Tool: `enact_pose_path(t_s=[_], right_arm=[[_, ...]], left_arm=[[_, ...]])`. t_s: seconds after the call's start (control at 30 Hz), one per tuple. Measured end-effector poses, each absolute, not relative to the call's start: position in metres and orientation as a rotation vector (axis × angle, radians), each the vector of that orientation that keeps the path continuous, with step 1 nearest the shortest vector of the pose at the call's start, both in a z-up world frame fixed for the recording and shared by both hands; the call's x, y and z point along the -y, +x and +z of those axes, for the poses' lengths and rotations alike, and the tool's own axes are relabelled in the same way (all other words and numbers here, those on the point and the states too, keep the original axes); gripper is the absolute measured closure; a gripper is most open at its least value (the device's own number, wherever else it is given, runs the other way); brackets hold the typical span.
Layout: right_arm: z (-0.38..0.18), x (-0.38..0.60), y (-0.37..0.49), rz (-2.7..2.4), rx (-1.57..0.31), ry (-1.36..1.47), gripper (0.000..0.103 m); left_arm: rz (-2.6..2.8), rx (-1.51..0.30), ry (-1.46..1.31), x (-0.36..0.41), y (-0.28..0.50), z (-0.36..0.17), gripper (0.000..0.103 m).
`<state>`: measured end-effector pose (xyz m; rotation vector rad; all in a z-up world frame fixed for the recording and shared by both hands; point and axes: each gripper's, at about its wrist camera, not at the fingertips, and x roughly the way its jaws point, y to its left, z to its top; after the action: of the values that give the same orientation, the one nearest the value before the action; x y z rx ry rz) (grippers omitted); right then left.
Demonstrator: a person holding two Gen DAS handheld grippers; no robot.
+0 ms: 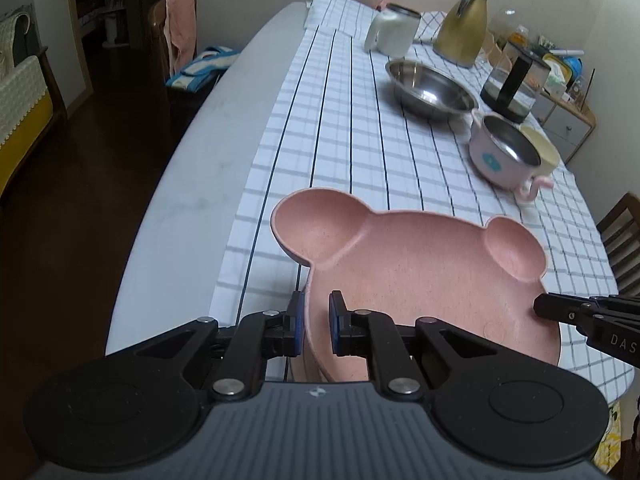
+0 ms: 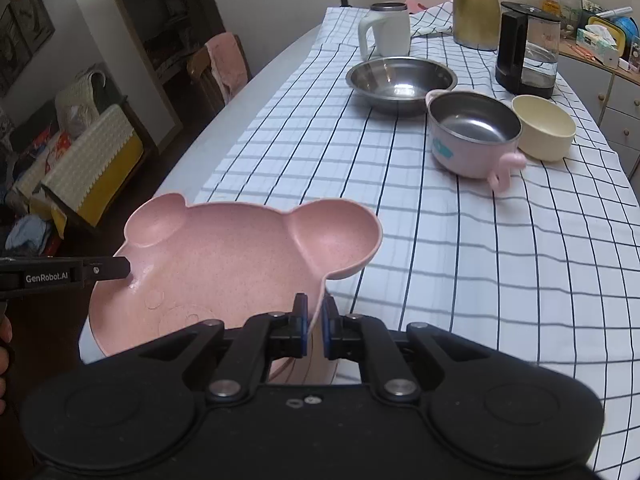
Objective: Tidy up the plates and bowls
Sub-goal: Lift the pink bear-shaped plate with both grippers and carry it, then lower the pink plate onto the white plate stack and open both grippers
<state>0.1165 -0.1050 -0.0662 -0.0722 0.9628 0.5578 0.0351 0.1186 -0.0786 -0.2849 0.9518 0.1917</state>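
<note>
A dim room with a dark floor, a chair (image 1: 176, 40) at upper left and a cabinet (image 2: 616, 96) at right. The long white table (image 1: 180, 208) carries a checked cloth (image 1: 360, 152).

The pink bear plate (image 1: 420, 276) fills the lower centre of both views, held over the table's near end. The left tool (image 1: 317, 322) is clamped on its rim at lower centre of the left view; the right tool (image 2: 315, 326) pinches the opposite rim, just below the ear, at lower centre of the right view.

Toward the upper right of the frame stand a steel bowl (image 1: 432, 90), a pink pot (image 1: 506, 152) and a cream bowl (image 2: 544, 126) just beside it. Behind them: a gold jug (image 1: 462, 24), a kettle (image 2: 526, 50), a white mug (image 1: 392, 30).
</note>
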Motion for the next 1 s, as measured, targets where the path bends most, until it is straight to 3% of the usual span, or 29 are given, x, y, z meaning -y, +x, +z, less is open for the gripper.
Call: enact_pose_path(t_s=[1.0], right_arm=[[-0.113,0.093,0.107,0.515,-0.986,-0.150,0.093]], left_arm=[[0.202,-0.971,-0.183,-0.109,0.038,-0.115,0.091]])
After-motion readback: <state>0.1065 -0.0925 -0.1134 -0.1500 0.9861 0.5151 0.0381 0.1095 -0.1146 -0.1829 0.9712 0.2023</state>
